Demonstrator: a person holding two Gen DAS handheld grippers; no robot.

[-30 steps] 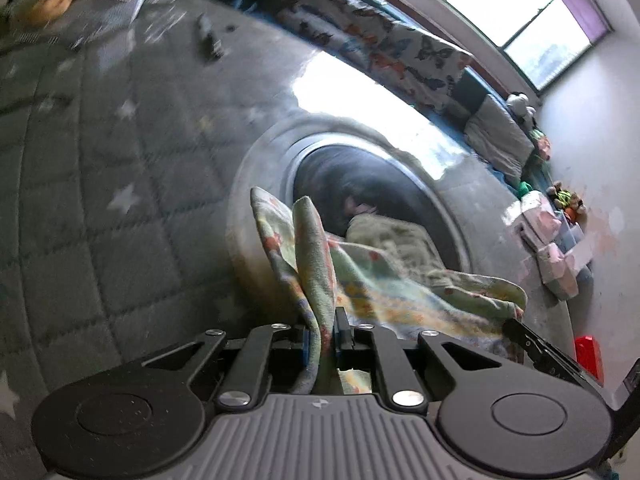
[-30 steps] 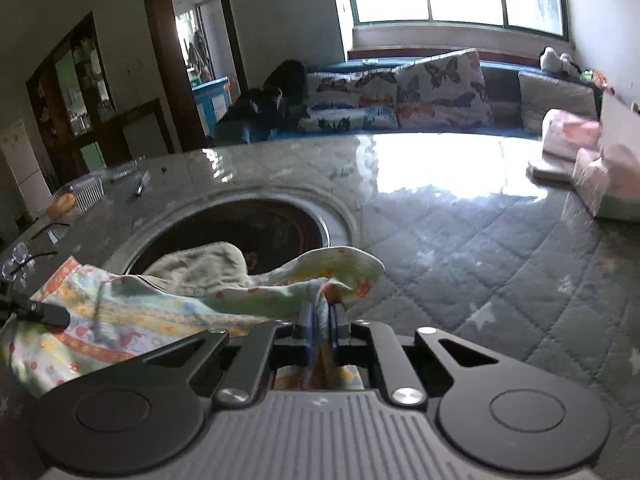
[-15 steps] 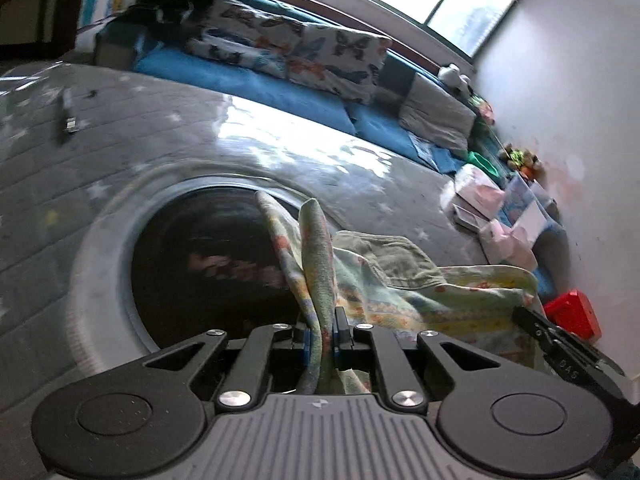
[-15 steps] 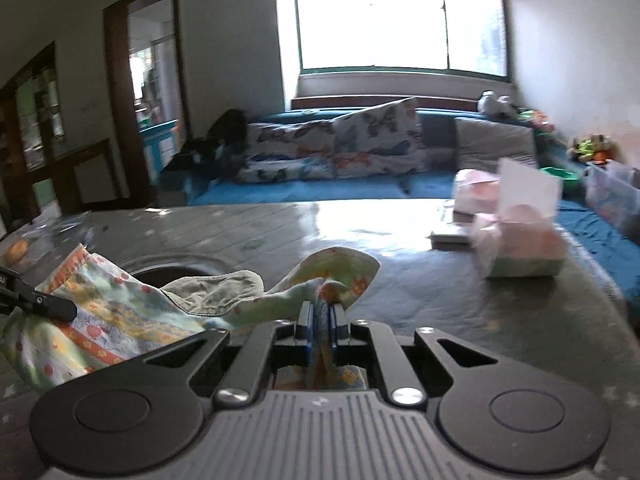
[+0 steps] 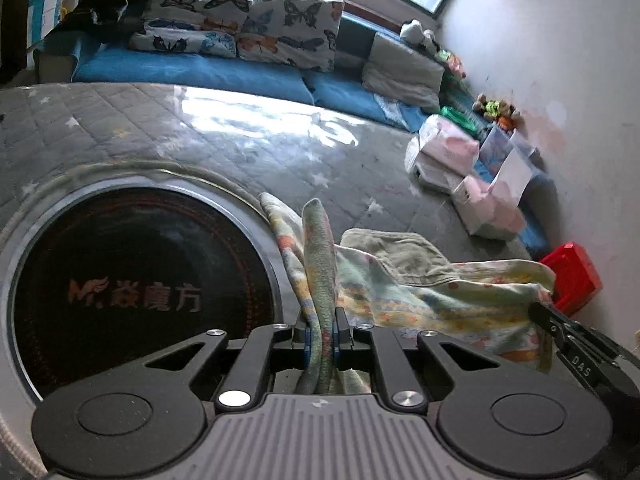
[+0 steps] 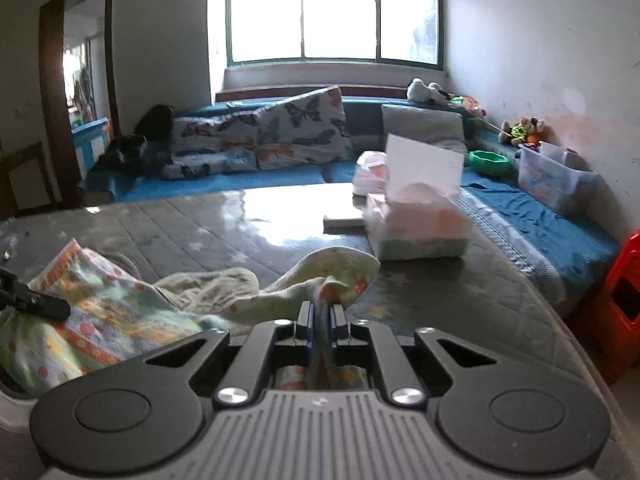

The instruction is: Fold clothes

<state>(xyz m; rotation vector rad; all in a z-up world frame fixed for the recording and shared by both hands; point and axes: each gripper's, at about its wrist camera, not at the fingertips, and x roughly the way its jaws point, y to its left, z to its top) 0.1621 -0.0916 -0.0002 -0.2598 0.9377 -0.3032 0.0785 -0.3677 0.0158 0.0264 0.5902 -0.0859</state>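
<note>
Both tools have swung up, left tool (image 5: 320, 330) and right tool (image 6: 320, 320) each pinching a garment (image 5: 436, 292) edge above the table (image 6: 440, 292).

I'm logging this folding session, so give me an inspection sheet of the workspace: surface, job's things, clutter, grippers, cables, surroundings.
Surface: grey quilted table cover with stars; round black inset cooktop at its centre.
Job's things: patterned garment held between both grippers, its middle sagging.
Clutter: pink tissue packs on the table's far right.
Grippers: left gripper shut on the garment; right gripper shut on its other end.
Cables: nothing seen.
Surroundings: blue sofa with butterfly cushions, window, red stool.
</note>
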